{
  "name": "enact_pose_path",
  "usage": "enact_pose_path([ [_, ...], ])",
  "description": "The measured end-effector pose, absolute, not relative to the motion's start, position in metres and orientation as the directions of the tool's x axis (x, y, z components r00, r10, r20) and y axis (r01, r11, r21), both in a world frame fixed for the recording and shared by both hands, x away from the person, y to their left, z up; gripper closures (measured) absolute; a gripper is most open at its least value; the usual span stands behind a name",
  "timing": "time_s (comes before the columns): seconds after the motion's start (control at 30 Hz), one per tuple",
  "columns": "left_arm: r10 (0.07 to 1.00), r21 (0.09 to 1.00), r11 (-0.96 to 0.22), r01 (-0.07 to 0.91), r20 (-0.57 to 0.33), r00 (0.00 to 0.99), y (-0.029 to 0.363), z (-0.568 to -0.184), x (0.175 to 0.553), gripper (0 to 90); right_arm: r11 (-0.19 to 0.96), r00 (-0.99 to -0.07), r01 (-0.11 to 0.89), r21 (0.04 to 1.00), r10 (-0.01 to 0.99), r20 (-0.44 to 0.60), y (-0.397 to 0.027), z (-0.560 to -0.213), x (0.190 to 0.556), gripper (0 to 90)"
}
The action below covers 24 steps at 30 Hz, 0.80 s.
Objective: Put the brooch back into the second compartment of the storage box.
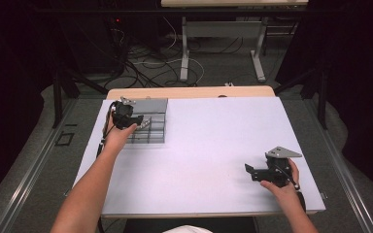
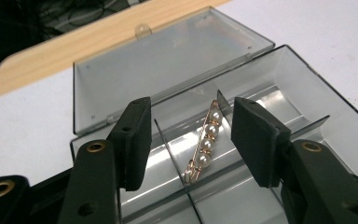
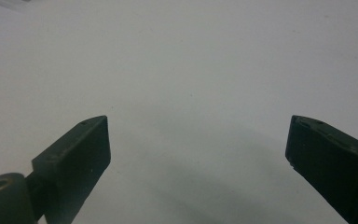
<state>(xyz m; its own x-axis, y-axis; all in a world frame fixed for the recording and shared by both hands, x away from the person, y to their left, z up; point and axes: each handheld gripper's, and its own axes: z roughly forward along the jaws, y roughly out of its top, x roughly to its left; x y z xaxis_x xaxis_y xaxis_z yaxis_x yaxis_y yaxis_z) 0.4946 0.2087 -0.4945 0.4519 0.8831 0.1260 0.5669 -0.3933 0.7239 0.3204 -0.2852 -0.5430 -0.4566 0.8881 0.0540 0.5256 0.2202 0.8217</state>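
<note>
Over the box [image 2: 279, 88] at the desk's [image 1: 213, 150] far left, left fingers [image 2: 135, 140] hang spread around the pearl pin [image 2: 205, 142] lying loose by a divider, right gripper [image 3: 196, 154] idling wide open, so a sloppy pullback could probably snag that divider.

Both forearms are bare, with no sleeve showing, and a bit of white clothing sits at the bottom edge of the high view. The left gripper [image 2: 189, 140], of matt black plastic, has two flat rectangular pads on arms set with brass-ringed screw holes, and a black cable trails from it. The right gripper [image 1: 250, 172] is the same black build, topped by a grey three-cornered plate.
</note>
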Motion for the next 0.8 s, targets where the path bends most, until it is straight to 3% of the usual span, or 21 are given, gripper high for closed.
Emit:
enact_pose_path([
  [0.33,0.860,0.746,-0.422,0.515,0.150,0.487,0.201,-0.481,0.482,43.5,0.221,-0.457,0.520,0.825,0.888,0.051,-0.287,-0.542,0.320,6.2],
  [0.6,0.849,0.760,-0.413,0.503,0.122,0.514,0.195,-0.471,0.470,42.1,0.221,-0.459,0.519,0.826,0.887,0.051,-0.287,-0.541,0.320,6.2],
  [0.8,0.846,0.776,-0.389,0.497,0.087,0.526,0.192,-0.463,0.460,36.0,0.220,-0.458,0.519,0.826,0.887,0.051,-0.287,-0.541,0.319,6.2],
])
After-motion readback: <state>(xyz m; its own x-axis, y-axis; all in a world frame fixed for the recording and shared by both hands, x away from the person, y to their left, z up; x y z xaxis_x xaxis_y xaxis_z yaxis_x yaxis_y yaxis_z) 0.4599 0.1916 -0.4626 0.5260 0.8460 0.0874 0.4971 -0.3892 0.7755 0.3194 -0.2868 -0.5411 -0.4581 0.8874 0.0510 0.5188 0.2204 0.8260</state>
